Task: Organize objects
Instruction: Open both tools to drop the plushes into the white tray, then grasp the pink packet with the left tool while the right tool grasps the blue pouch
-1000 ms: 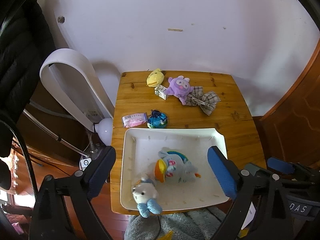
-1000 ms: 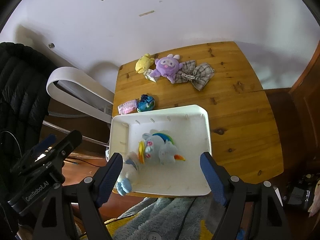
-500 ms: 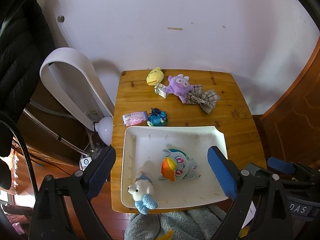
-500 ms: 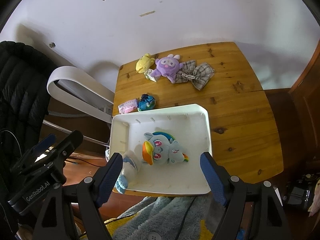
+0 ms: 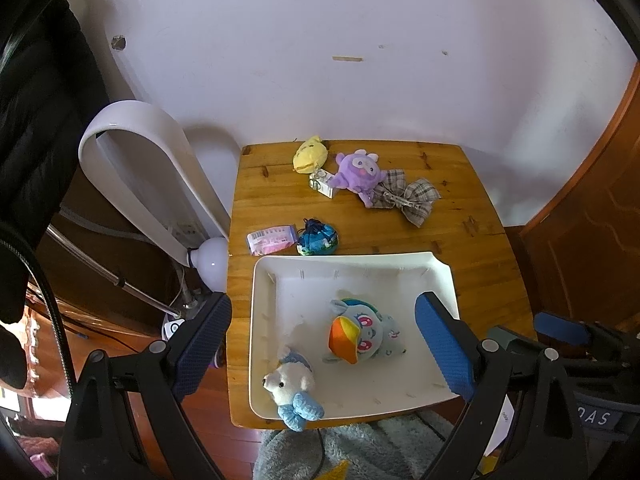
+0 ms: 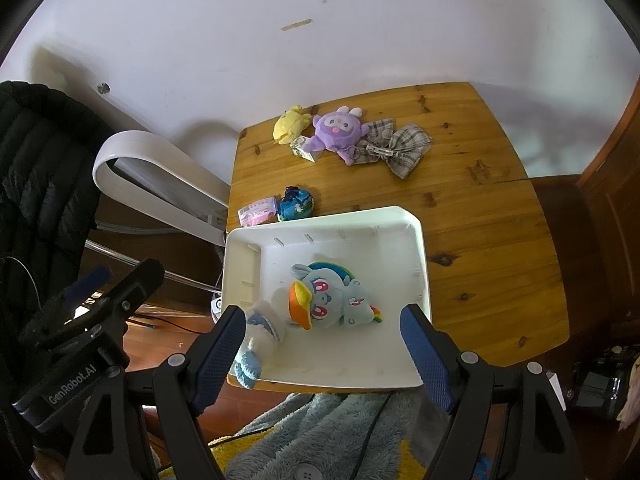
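Note:
A white tray (image 5: 280,292) (image 6: 416,240) sits at the near edge of a wooden table (image 5: 460,200) (image 6: 488,208). In it lie a blue pony plush with rainbow mane (image 5: 362,334) (image 6: 326,300) and a white bear plush (image 5: 290,384) (image 6: 260,328) hanging over the front rim. On the table behind lie a yellow plush (image 5: 309,154) (image 6: 290,122), a purple plush (image 5: 358,170) (image 6: 338,128), a plaid bow (image 5: 406,196) (image 6: 394,146), a blue pouch (image 5: 318,238) (image 6: 295,204) and a pink packet (image 5: 272,238) (image 6: 258,210). My left gripper (image 5: 322,346) and right gripper (image 6: 322,350) are both open and empty, high above the tray.
A small white box with keyring (image 5: 321,182) (image 6: 303,149) lies by the purple plush. A white curved fan (image 5: 140,168) (image 6: 160,184) and lamp (image 5: 212,258) stand left of the table. A grey fluffy rug (image 6: 320,440) lies below. A wooden door (image 5: 592,220) is on the right.
The pony plush has rolled over in the tray and now lies face up. The bear plush has shifted slightly. Both grippers stay open and have barely moved.

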